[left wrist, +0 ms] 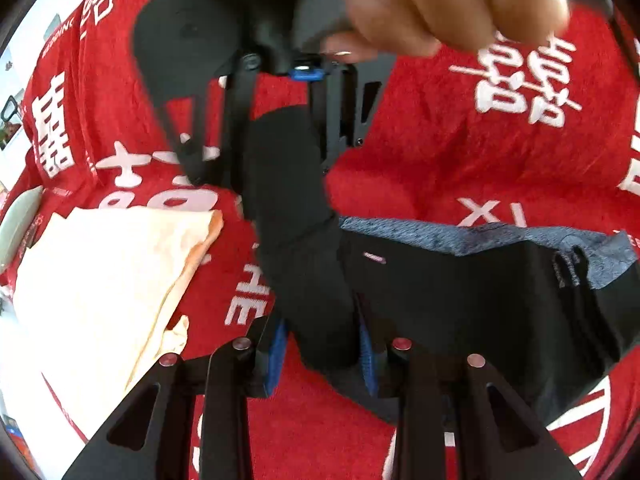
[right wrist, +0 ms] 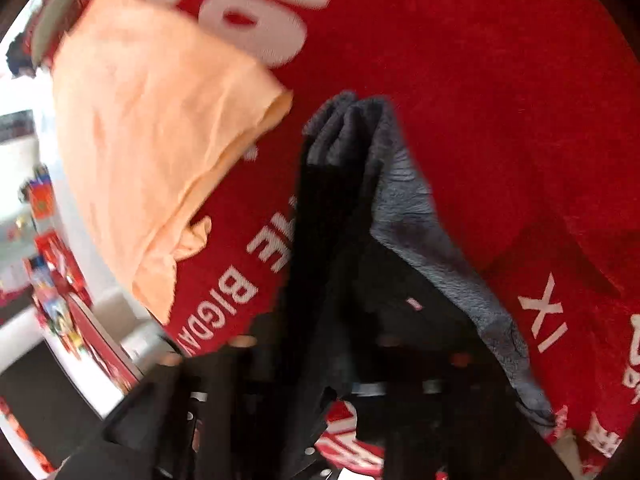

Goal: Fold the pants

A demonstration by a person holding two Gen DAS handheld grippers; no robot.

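The black pants [left wrist: 460,300] with a grey fleecy lining [left wrist: 480,236] lie bunched on a red blanket [left wrist: 440,160]. My left gripper [left wrist: 324,340] sits at the bottom of the left wrist view, its blue pads [left wrist: 280,344] shut on a thick fold of the pants. Above it a hand [left wrist: 440,0] holds my right gripper [left wrist: 260,172], pointing down, with a roll of the black cloth filling the space between its fingers. In the blurred right wrist view the pants [right wrist: 332,208] run up from the right gripper [right wrist: 316,356], lining [right wrist: 420,216] showing on the right.
A folded pale orange cloth [left wrist: 100,280] lies on the blanket to the left of the pants, also seen as the orange cloth [right wrist: 160,140]. The red blanket [right wrist: 480,120] bears large white characters. At the far left lie the bed's edge and room clutter [right wrist: 52,300].
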